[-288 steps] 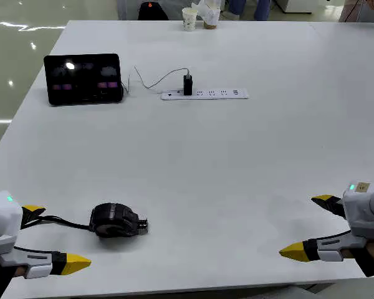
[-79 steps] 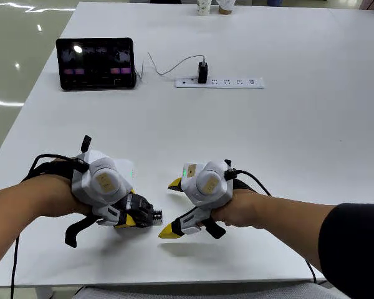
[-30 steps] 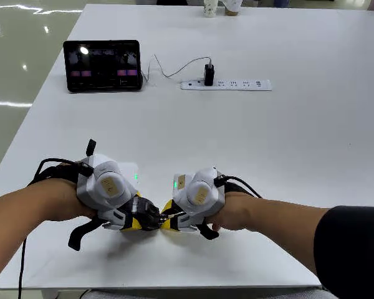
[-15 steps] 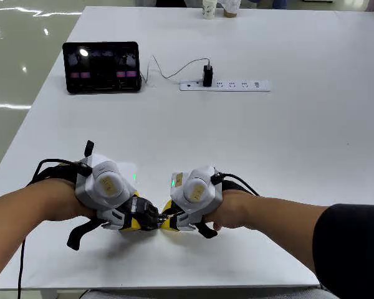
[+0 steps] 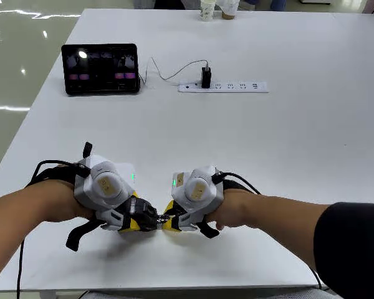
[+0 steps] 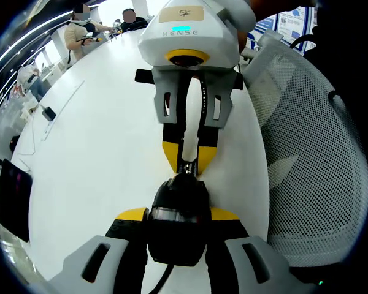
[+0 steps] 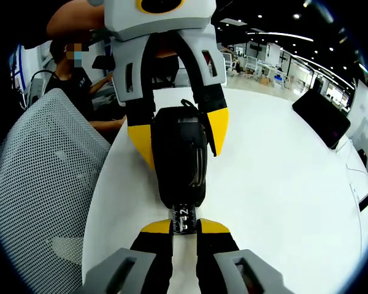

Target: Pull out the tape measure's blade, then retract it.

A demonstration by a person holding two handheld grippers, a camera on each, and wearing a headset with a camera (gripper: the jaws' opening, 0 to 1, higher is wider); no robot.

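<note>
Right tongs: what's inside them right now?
The tape measure's blade, a short printed stretch out of the black case, which the left tongs hold. The right tongs cover the blade's end hook.

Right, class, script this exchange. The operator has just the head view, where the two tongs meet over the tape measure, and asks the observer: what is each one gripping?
Observer: In the left gripper view, the left tongs are shut on the sides of the black tape measure.
Operator: And the right one?
Observer: In the right gripper view, the right tongs pinch the blade near its tip.
Operator: How far out is the blade?
Observer: Barely. Just a short printed stretch shows between the tape measure and the right tongs.
</note>
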